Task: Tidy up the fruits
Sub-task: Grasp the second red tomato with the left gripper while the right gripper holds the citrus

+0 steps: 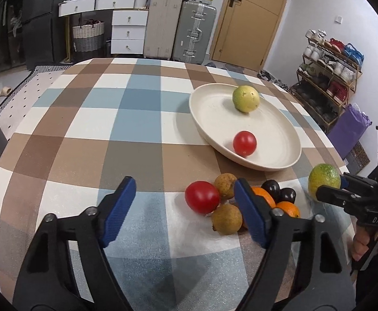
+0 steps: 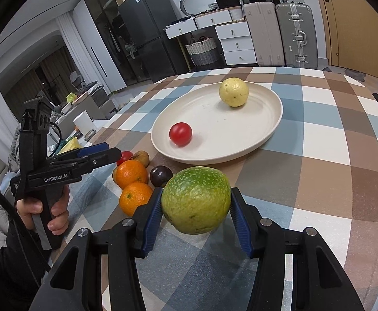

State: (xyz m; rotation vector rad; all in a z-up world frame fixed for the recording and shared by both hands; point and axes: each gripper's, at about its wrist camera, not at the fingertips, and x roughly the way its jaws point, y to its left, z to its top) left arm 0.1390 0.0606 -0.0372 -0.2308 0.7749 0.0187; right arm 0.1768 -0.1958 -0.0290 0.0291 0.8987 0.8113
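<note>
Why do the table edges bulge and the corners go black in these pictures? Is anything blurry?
Fisheye lenses: in the left wrist view the checked tablecloth curves and the corners vignette; in the right wrist view likewise, with the doorframe bowed. Both are fairly sharp; the plate shows soft shadows under its fruit.

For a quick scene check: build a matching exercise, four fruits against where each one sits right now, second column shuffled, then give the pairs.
Column one:
1. green speckled fruit
2. pale yellow fruit
3. small tomato
4. two oranges

Column two:
A. near side of the plate
B. on the cloth, off the plate
C. between the right gripper jaws
D. far side of the plate

Pairs: 1-C, 2-D, 3-A, 4-B
</note>
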